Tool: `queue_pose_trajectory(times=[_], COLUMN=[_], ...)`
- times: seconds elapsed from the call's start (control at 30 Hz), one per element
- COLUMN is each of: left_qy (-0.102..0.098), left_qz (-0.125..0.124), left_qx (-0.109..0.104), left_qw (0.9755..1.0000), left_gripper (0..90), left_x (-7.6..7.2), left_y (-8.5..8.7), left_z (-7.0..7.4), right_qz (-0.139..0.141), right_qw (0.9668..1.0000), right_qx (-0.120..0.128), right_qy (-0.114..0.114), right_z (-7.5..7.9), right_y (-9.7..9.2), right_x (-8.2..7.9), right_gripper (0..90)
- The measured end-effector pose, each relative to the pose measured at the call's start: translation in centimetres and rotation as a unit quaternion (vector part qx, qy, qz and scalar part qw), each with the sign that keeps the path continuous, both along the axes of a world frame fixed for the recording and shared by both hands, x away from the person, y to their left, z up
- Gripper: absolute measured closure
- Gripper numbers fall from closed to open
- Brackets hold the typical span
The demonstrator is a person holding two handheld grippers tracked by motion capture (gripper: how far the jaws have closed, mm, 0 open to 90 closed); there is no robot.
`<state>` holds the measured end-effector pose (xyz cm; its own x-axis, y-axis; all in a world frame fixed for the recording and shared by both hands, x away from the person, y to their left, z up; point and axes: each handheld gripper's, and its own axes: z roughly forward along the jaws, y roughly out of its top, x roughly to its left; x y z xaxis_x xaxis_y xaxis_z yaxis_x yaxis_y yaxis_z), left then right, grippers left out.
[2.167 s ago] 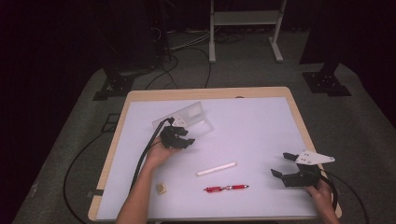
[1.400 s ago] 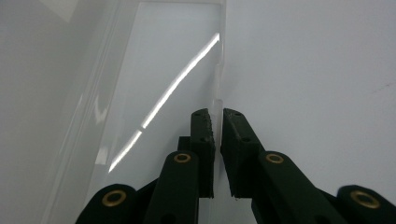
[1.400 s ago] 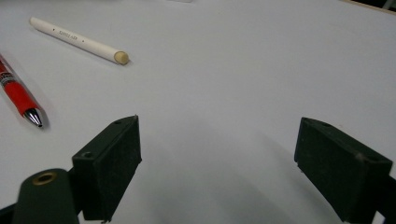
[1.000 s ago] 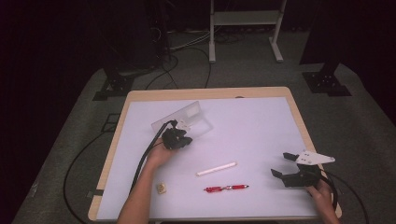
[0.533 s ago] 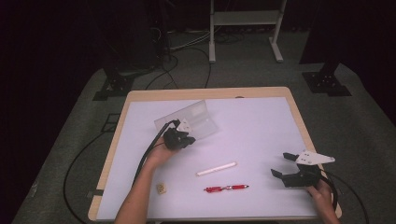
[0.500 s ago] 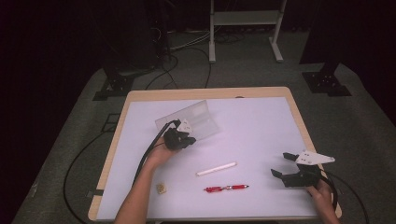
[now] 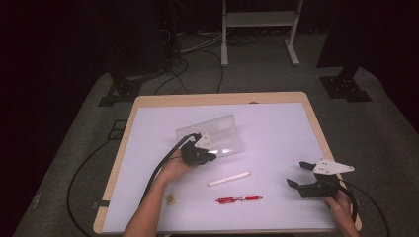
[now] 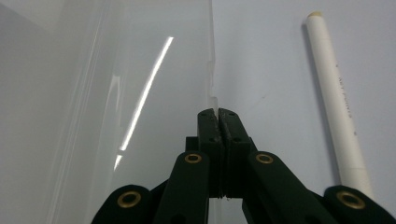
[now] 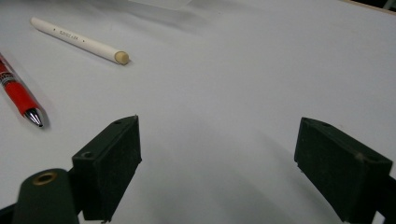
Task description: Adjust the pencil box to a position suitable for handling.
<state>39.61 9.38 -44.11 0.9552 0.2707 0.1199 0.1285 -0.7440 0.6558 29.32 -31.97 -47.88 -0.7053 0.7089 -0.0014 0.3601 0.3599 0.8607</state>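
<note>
The left gripper (image 7: pixel 210 157) has its fingers (image 8: pixel 208 127) pinched tight on the thin edge of the clear, flat rectangular plastic case (image 7: pixel 217 134), which sits near the middle of the white-topped bench (image 7: pixel 276 123), its near edge caught in that grip. In the left gripper view the case's small edge tab sticks up right between the closed pads. Just beside it lies the white cylindrical stick (image 7: pixel 229 178), and nearer the person the red pen with a silver tip (image 7: pixel 239 199). Over at the bench's right, the right gripper (image 7: pixel 300 174) hovers low, fingers (image 9: pixel 109 161) spread wide, nothing between them.
</note>
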Motion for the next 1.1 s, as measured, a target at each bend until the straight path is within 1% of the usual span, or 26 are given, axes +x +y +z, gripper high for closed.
queue_pose_trajectory(times=[0.03,0.07,0.13,0.27,0.37,0.47,0.5,0.6,0.63,0.7,0.87,0.97,1.1], left_qy=[0.001,0.002,0.006,0.009,0.01,0.016,0.014,0.021,0.018,0.02,0.027,0.028,0.033], left_qz=[-0.002,-0.006,-0.01,-0.025,-0.03,-0.035,-0.039,-0.04,-0.044,-0.049,-0.057,-0.059,-0.059], left_qx=[0.0,0.004,0.0,0.002,0.001,-0.001,0.004,-0.002,0.003,0.007,0.011,0.012,0.006], left_qw=[1.0,1.0,0.9999,0.9996,0.9995,0.9993,0.9991,0.999,0.9988,0.9986,0.9979,0.9978,0.9977], left_gripper=[89.4,89.4,89.4,89.4,89.4,89.4,89.4,89.4,89.4,89.4,89.4,89.4,89.4], left_x=[-0.1,-0.1,-0.3,-0.7,-1.0,-1.1,-1.4,-1.8,-1.8,-2.0,-2.2,-2.3,-2.3], left_y=[-0.1,-0.2,-0.4,-0.8,-1.0,-1.1,-1.2,-1.4,-1.4,-1.5,-1.6,-1.7,-1.7], left_z=[-0.1,-0.1,-0.2,-0.4,-0.5,-0.6,-0.6,-0.7,-0.7,-0.8,-1.2,-1.2,-1.3], right_qz=[0.0,0.0,0.0,0.0,0.0,0.0,0.0,0.0,0.0,0.0,0.001,0.001,0.001], right_qw=[1.0,1.0,1.0,1.0,1.0,1.0,1.0,1.0,1.0,1.0,1.0,1.0,1.0], right_qx=[0.0,0.0,0.0,0.0,0.001,0.001,0.001,0.001,0.001,0.001,0.001,0.001,0.001], right_qy=[0.0,0.0,0.0,0.0,0.001,0.0,0.0,0.001,0.0,0.0,-0.001,0.0,0.0], right_z=[0.0,0.0,0.0,0.0,0.0,0.0,0.0,0.0,0.0,0.0,0.0,0.0,0.0], right_y=[0.0,0.0,0.0,0.0,0.0,0.0,0.0,0.0,0.0,0.0,0.0,0.0,0.0], right_x=[0.0,0.0,0.0,0.0,0.0,0.0,0.0,0.0,0.0,0.0,0.0,0.0,0.0], right_gripper=[13.8,13.8,13.8,13.8,13.8,13.8,13.8,13.8,13.8,13.8,13.8,13.8,13.8])
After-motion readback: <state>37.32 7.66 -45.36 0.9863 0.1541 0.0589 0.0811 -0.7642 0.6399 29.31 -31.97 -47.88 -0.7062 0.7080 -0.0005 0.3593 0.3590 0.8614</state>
